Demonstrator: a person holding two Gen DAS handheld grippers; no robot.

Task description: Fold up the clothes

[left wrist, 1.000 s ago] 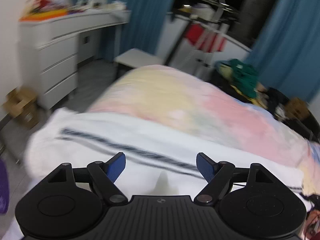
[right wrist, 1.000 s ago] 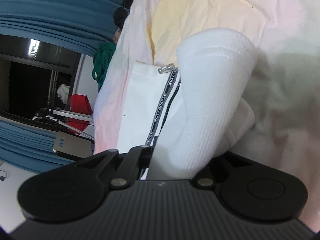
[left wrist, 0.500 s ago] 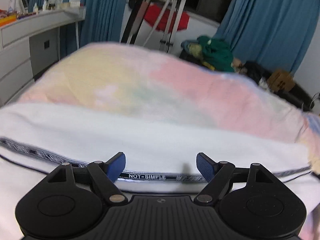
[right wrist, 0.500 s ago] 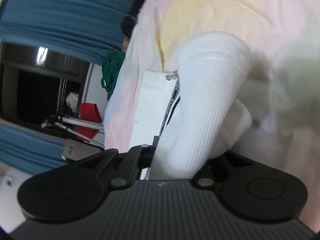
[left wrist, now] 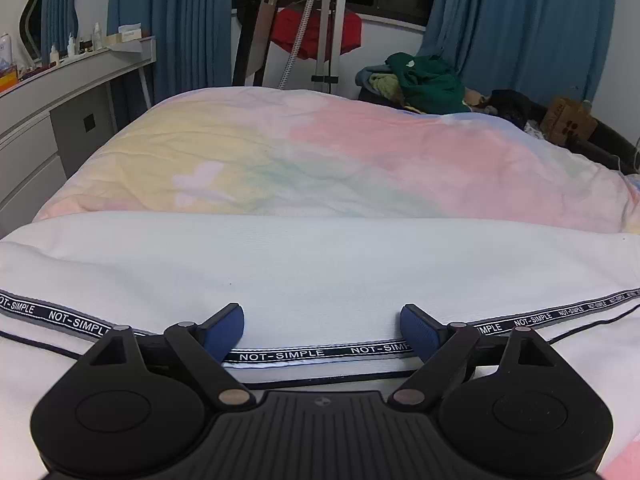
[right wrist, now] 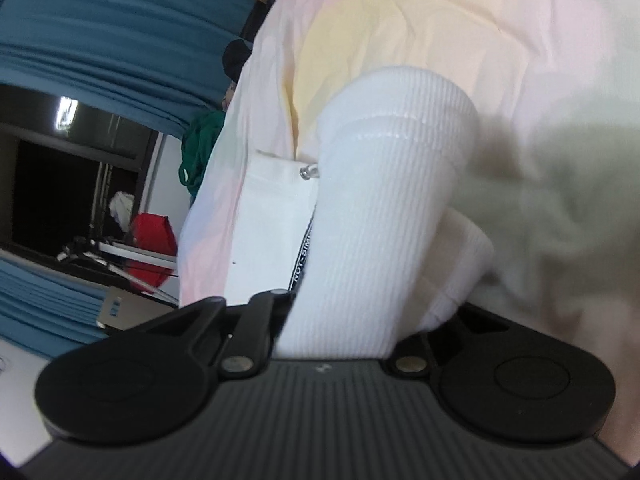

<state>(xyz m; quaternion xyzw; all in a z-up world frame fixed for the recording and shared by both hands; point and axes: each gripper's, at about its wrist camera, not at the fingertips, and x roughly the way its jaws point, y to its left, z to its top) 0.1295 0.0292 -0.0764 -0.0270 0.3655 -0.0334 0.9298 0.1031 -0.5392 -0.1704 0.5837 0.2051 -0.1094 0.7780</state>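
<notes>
My left fingers point(left wrist: 322, 330) stand apart over the white garment point(left wrist: 320, 264) on the bed point(left wrist: 360, 160); my right fingers point(right wrist: 360, 320) are clamped on its ribbed cuff point(right wrist: 384, 184)

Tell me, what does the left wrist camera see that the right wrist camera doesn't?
Only the left view shows the open left gripper hovering over the garment's lettered black tape, plus a white dresser with bottles. Only the right view shows the right gripper clamped on a ribbed white cuff and a metal zipper pull. Both show the white garment, the pastel duvet and the blue curtains.
</notes>
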